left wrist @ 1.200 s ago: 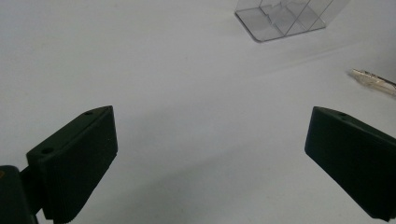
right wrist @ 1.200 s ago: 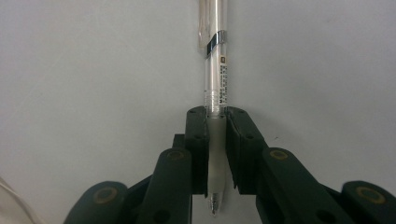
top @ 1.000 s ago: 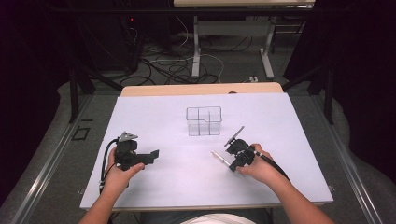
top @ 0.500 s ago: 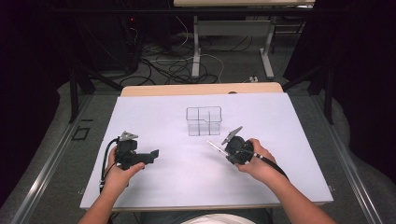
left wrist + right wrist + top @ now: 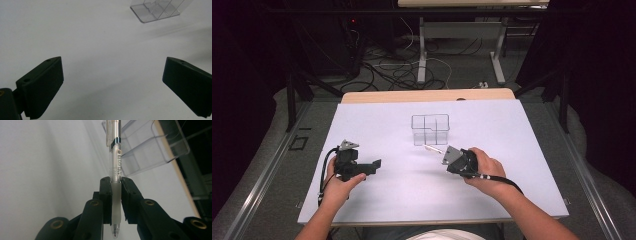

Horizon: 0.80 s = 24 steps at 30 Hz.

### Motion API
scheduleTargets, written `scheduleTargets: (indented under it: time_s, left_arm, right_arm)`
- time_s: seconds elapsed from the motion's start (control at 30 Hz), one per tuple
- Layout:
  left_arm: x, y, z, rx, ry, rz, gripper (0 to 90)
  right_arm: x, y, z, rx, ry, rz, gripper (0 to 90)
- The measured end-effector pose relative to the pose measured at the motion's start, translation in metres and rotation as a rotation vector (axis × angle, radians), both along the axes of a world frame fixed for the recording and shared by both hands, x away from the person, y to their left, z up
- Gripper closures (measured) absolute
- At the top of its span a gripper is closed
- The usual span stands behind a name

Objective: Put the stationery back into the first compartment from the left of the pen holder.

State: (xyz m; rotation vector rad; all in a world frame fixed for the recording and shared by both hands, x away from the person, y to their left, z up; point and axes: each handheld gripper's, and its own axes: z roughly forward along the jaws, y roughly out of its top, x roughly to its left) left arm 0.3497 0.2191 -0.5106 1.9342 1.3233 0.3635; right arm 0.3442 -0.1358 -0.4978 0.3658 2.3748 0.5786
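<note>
Pen (image 5: pixel 116 170) sat clamped at its grip in the right tongs (image 5: pixel 116 195), aimed toward the clear organizer (image 5: pixel 430 129), seemingly for insertion; left tongs (image 5: pixel 111 82) gaped empty.

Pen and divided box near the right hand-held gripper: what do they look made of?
The pen looks like clear glossy plastic: the barrel is see-through, with a frosted, probably rubbery, grip sleeve between the jaws of the right hand-held gripper. The divided box looks like clear rigid plastic, likely acrylic: transparent walls and bright edges.
</note>
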Motion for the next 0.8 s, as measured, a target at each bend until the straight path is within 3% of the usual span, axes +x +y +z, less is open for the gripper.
scheduleTargets:
  time_s: [0.03,0.07,0.13,0.17,0.2,0.23,0.27,0.3,0.33,0.37,0.4,0.6,0.73,0.77,0.8]
  left_arm:
    - [0.0,0.0,0.0,0.001,0.0,0.0,3.4]
    - [0.0,0.0,0.0,0.001,0.0,0.001,3.4]
    - [0.0,-0.001,0.001,0.001,0.0,0.002,3.9]
    - [0.0,-0.001,0.002,0.001,-0.002,0.0,4.0]
    - [-0.001,-0.002,0.002,0.002,-0.005,-0.004,4.0]
    - [-0.001,-0.003,0.003,0.004,-0.006,-0.002,4.0]
    - [-0.001,-0.003,0.004,0.007,-0.007,-0.006,4.2]
    - [-0.001,-0.004,0.004,0.003,-0.009,-0.011,4.4]
    - [-0.001,-0.005,0.004,0.005,-0.01,-0.014,4.4]
    - [-0.001,-0.006,0.004,0.008,-0.012,-0.02,4.7]
    - [-0.001,-0.007,0.004,0.006,-0.011,-0.015,4.9]
    - [-0.001,-0.007,0.003,0.009,-0.01,-0.02,5.3]
    - [-0.001,-0.006,0.004,0.009,-0.012,-0.015,5.9]
    - [-0.001,-0.005,0.004,0.01,-0.012,-0.017,6.0]
    - [-0.002,-0.005,0.004,0.013,-0.011,-0.016,6.0]
  right_arm:
    - [-0.001,0.0,0.002,-0.008,-0.029,0.017,79.8]
    - [-0.001,0.0,0.002,-0.008,-0.029,0.017,79.8]
    - [-0.005,0.002,0.006,-0.041,-0.116,0.063,79.8]
    - [-0.007,0.003,0.007,-0.058,-0.146,0.077,79.8]
    - [-0.007,0.003,0.007,-0.058,-0.146,0.077,79.8]
    - [-0.007,0.003,0.008,-0.065,-0.186,0.108,79.8]
    - [-0.01,0.005,0.01,-0.106,-0.25,0.146,79.8]
    - [-0.012,0.006,0.011,-0.128,-0.283,0.161,79.8]
    - [-0.012,0.006,0.011,-0.128,-0.283,0.161,79.8]
    - [-0.013,0.007,0.013,-0.165,-0.307,0.179,79.8]
    - [-0.016,0.009,0.013,-0.204,-0.38,0.221,79.8]
    - [-0.021,0.014,0.014,-0.281,-0.472,0.274,79.8]
    - [-0.025,0.017,0.016,-0.372,-0.596,0.316,79.9]
    - [-0.026,0.019,0.017,-0.41,-0.621,0.333,79.8]
    - [-0.026,0.019,0.017,-0.41,-0.621,0.333,79.8]
